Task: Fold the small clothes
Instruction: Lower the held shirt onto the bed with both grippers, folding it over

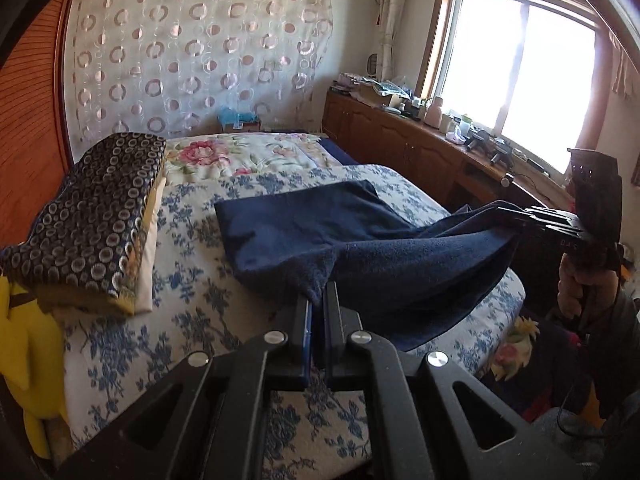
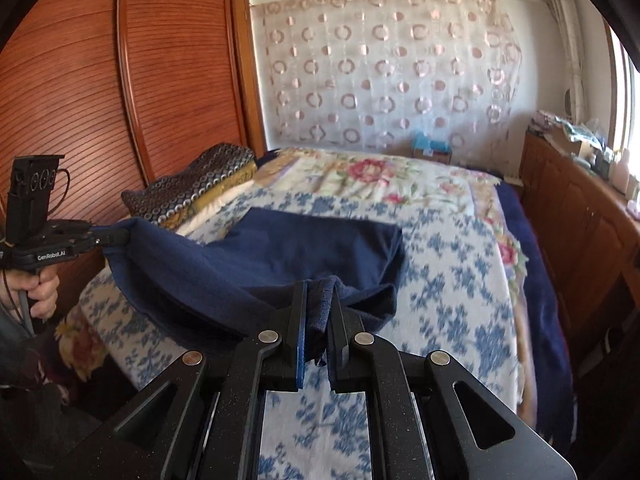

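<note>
Towel (image 1: 312, 224) lifted at its near corners, far half flat on the bed (image 1: 192, 320): our left gripper (image 1: 318, 300) and right gripper (image 2: 318, 300) each clamp one; fold begun, unfinished.

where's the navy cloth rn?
The navy cloth lies on the blue-floral bedspread, right of the folded circle-print bedding; its near edge hangs between the left tool and right tool.

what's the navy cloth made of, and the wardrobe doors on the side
Navy cloth: looks like soft fleece or terry, matte with a fuzzy nap, draping limply between both tongs. Wardrobe doors: seemingly reddish wood or wood veneer, semi-gloss, with fine horizontal ribbing.
</note>
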